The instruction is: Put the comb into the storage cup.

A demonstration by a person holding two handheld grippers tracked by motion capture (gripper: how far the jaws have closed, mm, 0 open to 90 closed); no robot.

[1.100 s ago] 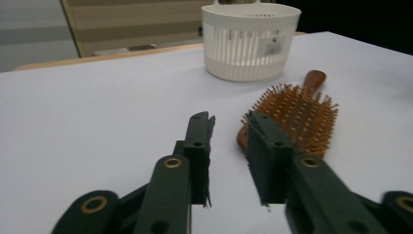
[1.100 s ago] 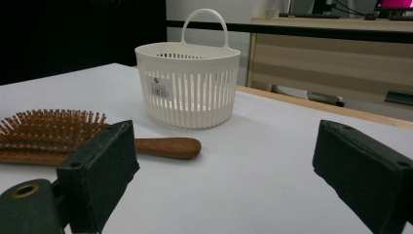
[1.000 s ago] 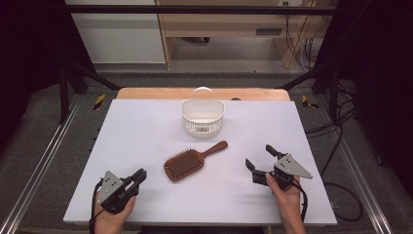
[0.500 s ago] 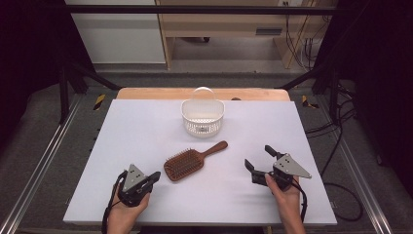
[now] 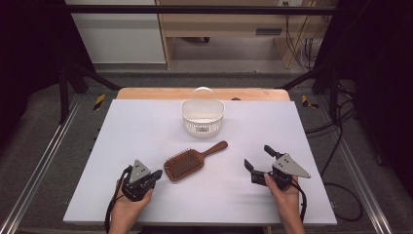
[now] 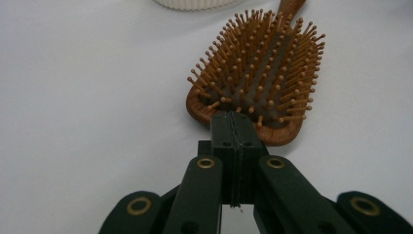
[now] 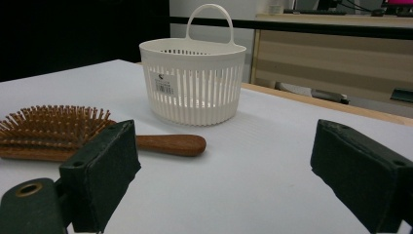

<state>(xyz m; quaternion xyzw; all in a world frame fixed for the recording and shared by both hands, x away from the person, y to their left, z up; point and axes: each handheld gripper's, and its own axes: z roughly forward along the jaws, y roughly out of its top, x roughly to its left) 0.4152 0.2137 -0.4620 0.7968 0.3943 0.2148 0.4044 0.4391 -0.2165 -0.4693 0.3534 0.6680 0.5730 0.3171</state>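
A brown wooden hairbrush (image 5: 189, 161) lies bristles up in the middle of the white table, handle pointing to the far right. My left gripper (image 5: 157, 174) is shut with nothing in it, its tip just short of the brush head's near end (image 6: 253, 73). In the left gripper view my left gripper (image 6: 233, 119) has both jaws pressed together. My right gripper (image 5: 258, 158) stands open at the right, apart from the brush. In the right gripper view its wide gap (image 7: 221, 161) faces the brush handle (image 7: 168, 144) and a white slotted basket (image 7: 194, 83).
The white basket (image 5: 203, 116) with a loop handle stands at the table's far middle. A wooden strip (image 5: 146, 92) runs along the table's back edge. Metal rails and cables (image 5: 336, 146) flank the table on the floor.
My left gripper has moved right along the front of the table, up to the brush head. The right gripper has stayed in place, open.
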